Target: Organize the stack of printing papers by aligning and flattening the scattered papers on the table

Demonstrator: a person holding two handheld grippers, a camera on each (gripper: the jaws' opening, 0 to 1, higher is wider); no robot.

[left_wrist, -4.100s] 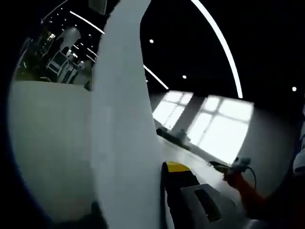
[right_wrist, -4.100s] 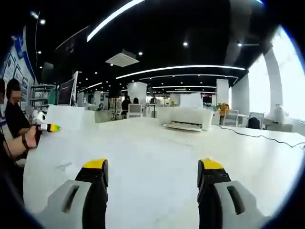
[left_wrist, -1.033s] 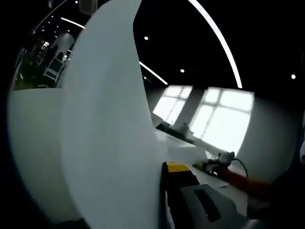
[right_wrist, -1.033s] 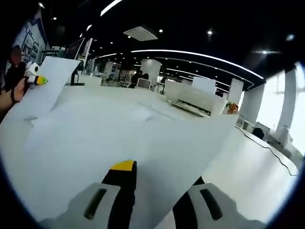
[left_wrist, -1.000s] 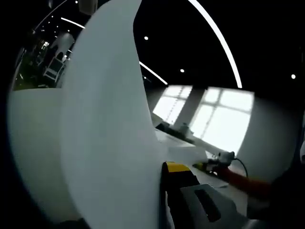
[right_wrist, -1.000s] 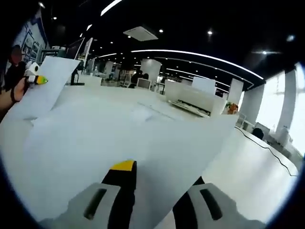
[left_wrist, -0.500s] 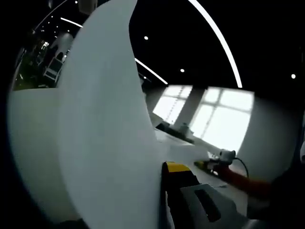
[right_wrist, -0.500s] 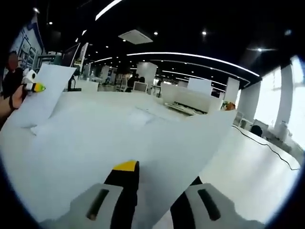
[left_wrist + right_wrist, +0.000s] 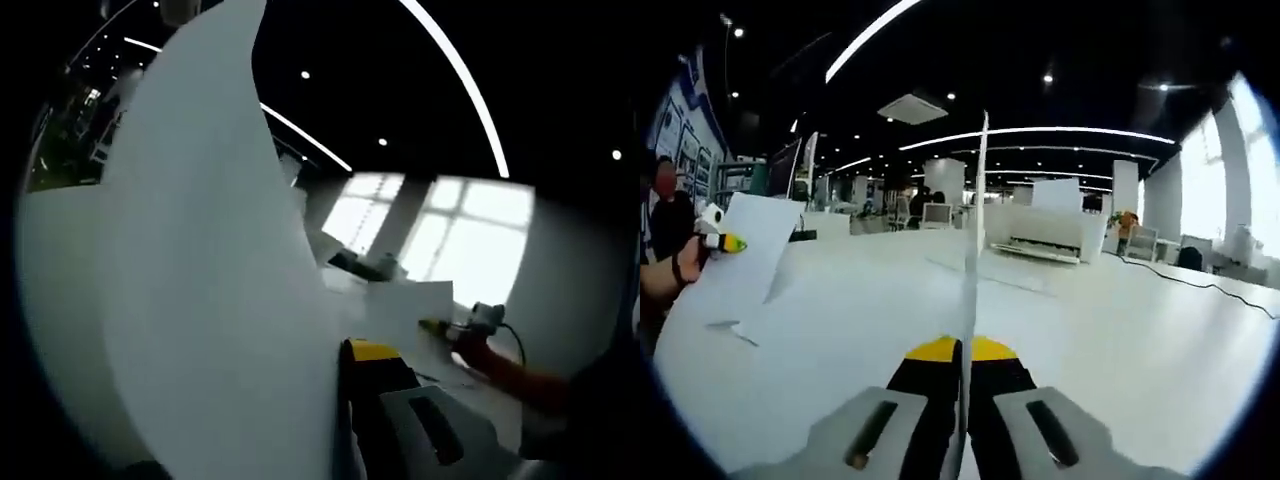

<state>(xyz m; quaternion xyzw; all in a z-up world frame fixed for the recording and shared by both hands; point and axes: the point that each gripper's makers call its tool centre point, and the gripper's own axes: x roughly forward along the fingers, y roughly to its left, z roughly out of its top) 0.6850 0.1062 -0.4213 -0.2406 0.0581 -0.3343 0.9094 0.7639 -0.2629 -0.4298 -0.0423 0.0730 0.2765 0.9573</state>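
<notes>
far left of the printer [image 9: 1035, 245] in the right gripper view: left gripper [image 9: 724, 242], yellow-tipped, clenched on the top edge of a left sheet [image 9: 745, 258] held up off the table [image 9: 1160, 350], with a person's hand [image 9: 670, 275] behind it. just below that sheet, a few loose papers [image 9: 735, 330] lying flat on the table, not yet squared. nearer, in front of the printer: right gripper [image 9: 960, 380] clamped on a right sheet [image 9: 973, 260], seen edge-on and standing upright, jaws pressed together on its lower edge. right of the printer: a dark cable [image 9: 1200, 287] trailing over the bare table.

in the left gripper view, the left sheet [image 9: 200, 300] sweeping up beside the one visible jaw of that gripper and curling over at its top; the second jaw hidden behind the paper, so the grip judged from the other view. further right, toward the bright windows [image 9: 450, 240], the right gripper [image 9: 440, 325] with its sheet [image 9: 400, 305] raised broadside.

progress, as a judgement: early to middle. two sheets lifted, one per gripper, none yet laid edge to edge. left to do: bringing both sheets together, gathering the loose ones, aligning edges, pressing the stack flat.
</notes>
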